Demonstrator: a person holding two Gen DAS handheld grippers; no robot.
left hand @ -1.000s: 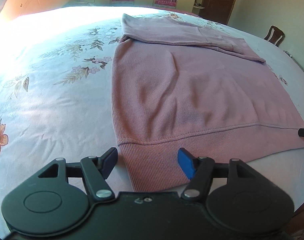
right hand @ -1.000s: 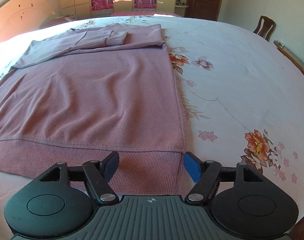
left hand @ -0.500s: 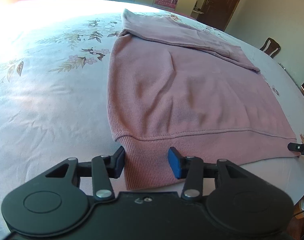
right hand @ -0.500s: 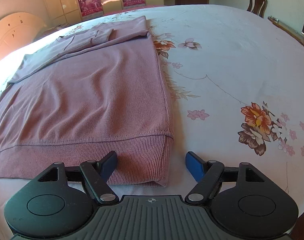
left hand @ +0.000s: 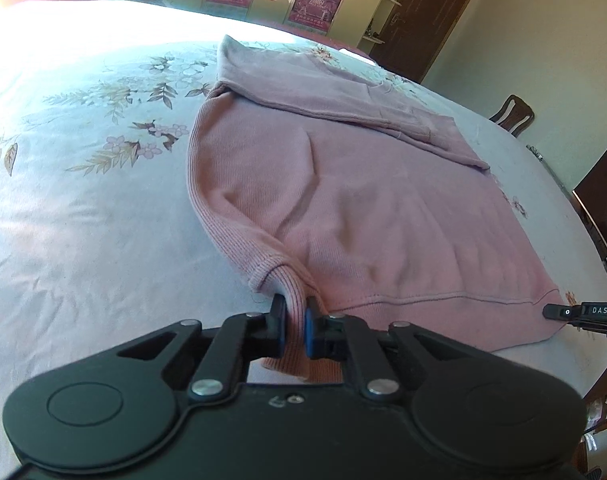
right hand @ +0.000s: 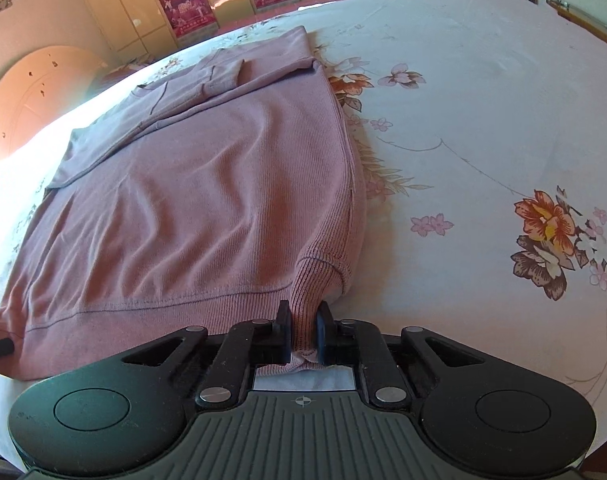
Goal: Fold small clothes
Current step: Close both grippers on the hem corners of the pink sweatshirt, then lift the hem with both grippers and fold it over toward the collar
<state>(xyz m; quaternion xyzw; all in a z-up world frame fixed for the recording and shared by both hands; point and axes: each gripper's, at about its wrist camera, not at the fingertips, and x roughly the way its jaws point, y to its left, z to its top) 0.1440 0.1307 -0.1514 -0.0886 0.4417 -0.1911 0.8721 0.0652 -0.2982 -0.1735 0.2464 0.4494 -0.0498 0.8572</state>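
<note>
Both claws are clamping the ribbed hem of the pink sweater (left hand: 363,208): the left gripper (left hand: 293,322) is pinching its near-left corner, the right gripper (right hand: 303,330) its near-right corner. Beyond the fingers, the sweater is lying spread across the floral bedsheet (right hand: 483,120), sleeves folded across its far end.

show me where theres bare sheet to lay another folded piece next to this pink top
Bare floral sheet runs along the pink top's left edge, and again along its right edge. It is crowded at the near hem, where the left tool and the right tool each pinch a corner.
</note>
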